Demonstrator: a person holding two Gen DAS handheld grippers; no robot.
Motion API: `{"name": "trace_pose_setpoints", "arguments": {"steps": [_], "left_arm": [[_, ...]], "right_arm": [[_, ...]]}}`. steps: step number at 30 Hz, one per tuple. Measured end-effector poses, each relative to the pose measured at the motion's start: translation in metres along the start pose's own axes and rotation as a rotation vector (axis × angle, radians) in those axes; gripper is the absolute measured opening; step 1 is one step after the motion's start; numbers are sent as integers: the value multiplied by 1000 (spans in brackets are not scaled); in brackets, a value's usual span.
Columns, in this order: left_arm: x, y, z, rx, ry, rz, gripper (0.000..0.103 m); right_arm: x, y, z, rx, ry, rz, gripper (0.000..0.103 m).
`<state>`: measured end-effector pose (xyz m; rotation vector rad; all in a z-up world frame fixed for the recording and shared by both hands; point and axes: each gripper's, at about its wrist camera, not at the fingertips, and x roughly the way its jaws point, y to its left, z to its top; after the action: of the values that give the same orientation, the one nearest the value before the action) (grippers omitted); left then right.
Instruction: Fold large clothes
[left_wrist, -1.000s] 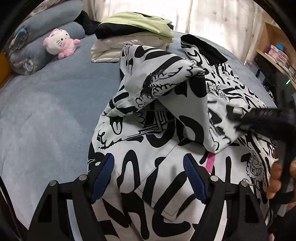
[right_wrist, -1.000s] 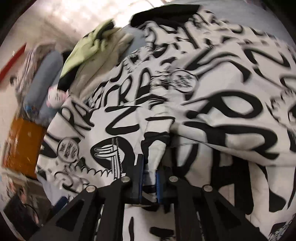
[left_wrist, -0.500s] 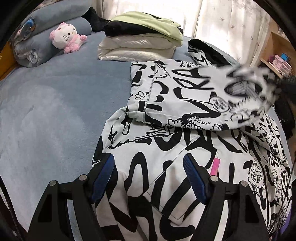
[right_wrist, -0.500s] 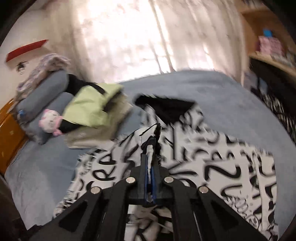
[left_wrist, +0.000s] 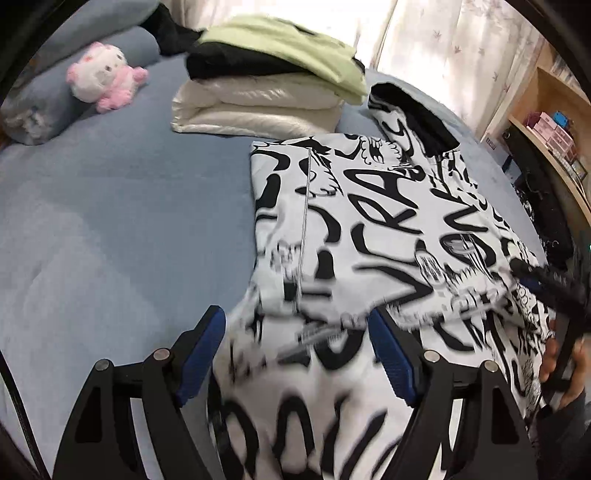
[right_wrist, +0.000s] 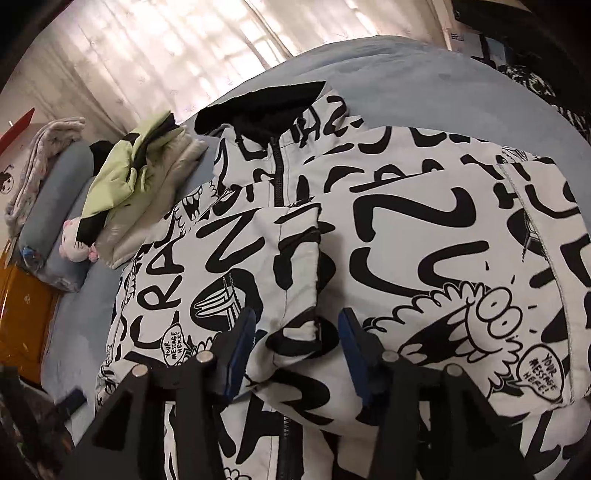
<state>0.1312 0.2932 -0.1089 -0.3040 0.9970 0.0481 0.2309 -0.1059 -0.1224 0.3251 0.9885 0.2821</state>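
over the printed jacket, left gripper and right gripper gape, holding nothing.

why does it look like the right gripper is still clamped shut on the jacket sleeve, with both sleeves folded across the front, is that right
Not quite. In the right wrist view the right gripper is open: its blue pads stand apart on either side of the sleeve cuff and are not pinching it. The rest holds: both sleeves lie folded across the front of the jacket.
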Motion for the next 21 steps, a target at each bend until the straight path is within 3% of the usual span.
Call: {"name": "trace_pose_setpoints", "arguments": {"steps": [9,13,14,15,16,17,20,21], "left_arm": [[102,10,85,-18,123,106,78],[136,11,101,-67,166,86,82],[139,11,103,-77,152,83,82],[140,9,106,-85,130,82,76],[138,7,106,-83,107,75,64],[137,4,107,-75,94,39,32],[129,-12,101,-31,26,88,12],[127,-18,99,0,-1,116,11]], "right_arm": [[35,2,29,-5,36,-2,47],[52,6,36,-32,45,-2,47],[56,9,38,-55,41,-8,40],[59,14,39,-84,39,-18,24],[60,18,40,-106,28,-39,23],[59,23,42,-126,11,-42,18],[45,40,52,-178,-92,-7,16],[42,43,55,-179,-120,4,16]]}}
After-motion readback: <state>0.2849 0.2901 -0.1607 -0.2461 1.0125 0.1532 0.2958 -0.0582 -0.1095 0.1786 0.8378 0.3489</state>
